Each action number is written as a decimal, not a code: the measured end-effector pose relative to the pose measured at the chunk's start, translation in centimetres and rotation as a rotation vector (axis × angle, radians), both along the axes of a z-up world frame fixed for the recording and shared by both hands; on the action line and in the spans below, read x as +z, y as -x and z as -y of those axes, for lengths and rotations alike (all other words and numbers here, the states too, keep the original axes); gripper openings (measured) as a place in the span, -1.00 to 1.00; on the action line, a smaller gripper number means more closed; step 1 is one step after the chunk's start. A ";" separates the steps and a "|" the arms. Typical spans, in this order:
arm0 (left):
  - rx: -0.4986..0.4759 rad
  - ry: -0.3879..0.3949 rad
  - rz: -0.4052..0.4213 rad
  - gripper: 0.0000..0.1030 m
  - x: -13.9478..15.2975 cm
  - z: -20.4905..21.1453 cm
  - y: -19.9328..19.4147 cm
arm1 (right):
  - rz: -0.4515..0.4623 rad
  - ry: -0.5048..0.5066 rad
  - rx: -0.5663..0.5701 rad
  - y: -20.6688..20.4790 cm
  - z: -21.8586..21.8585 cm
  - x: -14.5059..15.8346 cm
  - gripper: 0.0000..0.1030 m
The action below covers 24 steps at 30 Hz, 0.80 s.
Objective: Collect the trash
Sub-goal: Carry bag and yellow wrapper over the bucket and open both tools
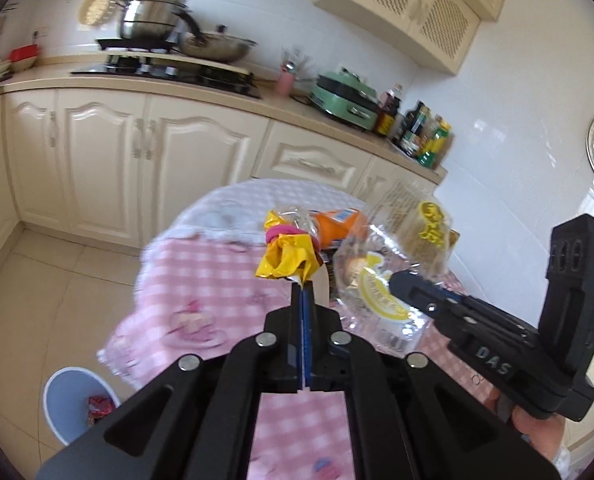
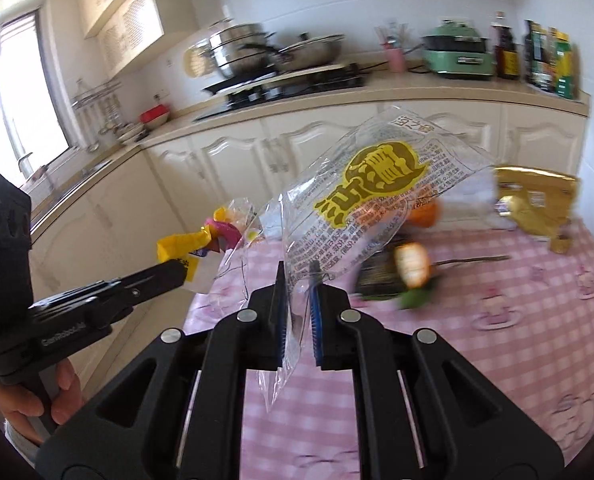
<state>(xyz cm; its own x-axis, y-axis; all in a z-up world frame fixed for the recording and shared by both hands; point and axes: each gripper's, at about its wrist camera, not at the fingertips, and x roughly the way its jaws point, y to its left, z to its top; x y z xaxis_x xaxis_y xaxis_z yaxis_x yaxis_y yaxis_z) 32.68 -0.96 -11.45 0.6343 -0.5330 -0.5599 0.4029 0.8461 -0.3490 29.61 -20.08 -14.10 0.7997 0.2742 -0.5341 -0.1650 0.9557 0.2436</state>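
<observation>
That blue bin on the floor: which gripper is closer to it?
Left. The left gripper, shut on a yellow wrapper, hangs over the table edge just above the blue bin. The right gripper, holding a clear bag, sits farther across the table.

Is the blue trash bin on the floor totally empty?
No, the blue bin beside the table already has a red wrapper lying inside it.

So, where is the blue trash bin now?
The blue trash bin stands on the floor at the lower left of the left wrist view, beside the table's pink checked cloth, with a red wrapper inside.
</observation>
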 end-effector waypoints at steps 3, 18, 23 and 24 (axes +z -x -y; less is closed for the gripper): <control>0.059 -0.001 0.004 -1.00 -0.1 -4.4 1.2 | -0.012 0.011 0.075 -0.3 -4.6 -0.6 -0.80; 0.444 -0.035 -0.261 -1.00 -12.4 -26.4 2.0 | -0.243 0.128 0.461 -4.7 -31.2 -13.3 -0.80; 0.495 -0.036 -0.436 -1.00 -20.4 -29.9 -1.0 | -0.386 0.178 0.475 -7.7 -35.0 -21.0 -0.80; 0.500 -0.041 -0.461 -1.00 -21.7 -30.3 -1.6 | -0.412 0.187 0.473 -8.4 -35.4 -22.2 -0.80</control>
<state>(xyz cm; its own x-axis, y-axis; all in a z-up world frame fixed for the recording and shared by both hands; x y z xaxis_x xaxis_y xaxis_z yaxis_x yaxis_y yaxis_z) 34.26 29.32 -33.19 0.4907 -0.2105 -0.8455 -0.2218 0.9082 -0.3548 38.03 15.34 -36.28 0.3357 0.4191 -0.8436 -0.5064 0.8355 0.2135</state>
